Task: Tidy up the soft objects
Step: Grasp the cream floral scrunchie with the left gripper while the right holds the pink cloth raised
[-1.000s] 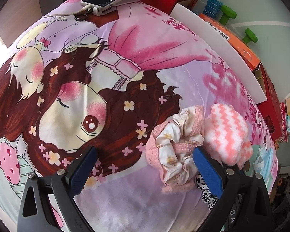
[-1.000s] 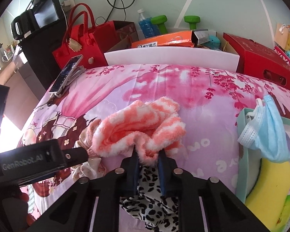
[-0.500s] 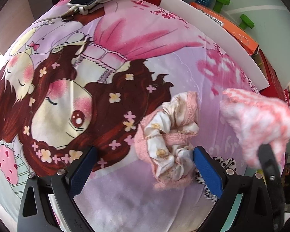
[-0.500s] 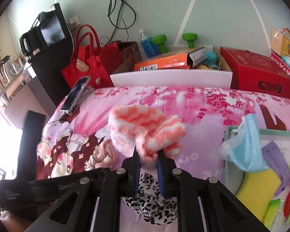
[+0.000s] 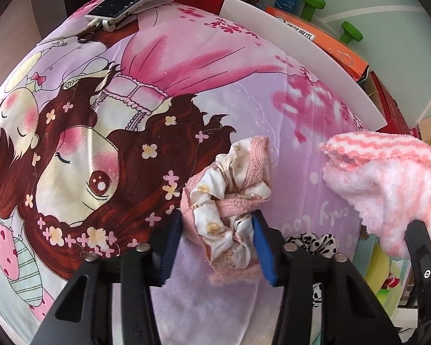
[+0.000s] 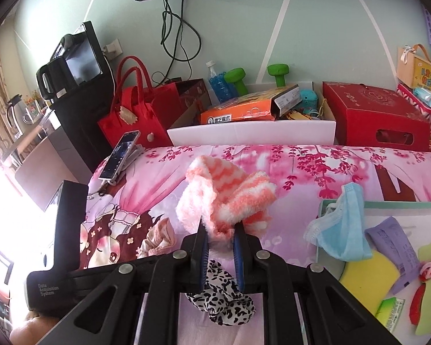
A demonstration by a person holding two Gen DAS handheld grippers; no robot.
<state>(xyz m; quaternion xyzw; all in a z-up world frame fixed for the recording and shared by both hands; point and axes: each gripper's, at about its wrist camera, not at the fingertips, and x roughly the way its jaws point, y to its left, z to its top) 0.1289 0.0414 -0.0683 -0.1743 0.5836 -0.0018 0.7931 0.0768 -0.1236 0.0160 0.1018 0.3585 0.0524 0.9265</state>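
Observation:
A crumpled pink-and-cream floral cloth [image 5: 230, 184] lies on the cartoon-print bedspread [image 5: 129, 115]. My left gripper [image 5: 217, 230] points down over it, its jaws closing, and both blue pads touch the cloth's sides. The same cloth [image 6: 158, 235] shows at the left in the right wrist view. My right gripper [image 6: 220, 241] is shut on a fuzzy pink-and-white striped sock [image 6: 224, 192], held up off the bed. The sock [image 5: 388, 178] hangs at the right of the left wrist view. A leopard-print scrunchie [image 6: 221, 296] lies on the bed under the right gripper.
A phone [image 6: 119, 155] rests at the bed's far left corner. A blue face mask [image 6: 342, 230] hangs over the rim of a tray [image 6: 388, 204] holding a yellow sponge and small items. Behind the bed stand a white board [image 6: 250, 135], a red bag [image 6: 135, 115] and boxes.
The left jaws have closed in from wide open onto the floral cloth. The right gripper has lifted the fuzzy sock up off the bed, uncovering the leopard scrunchie.

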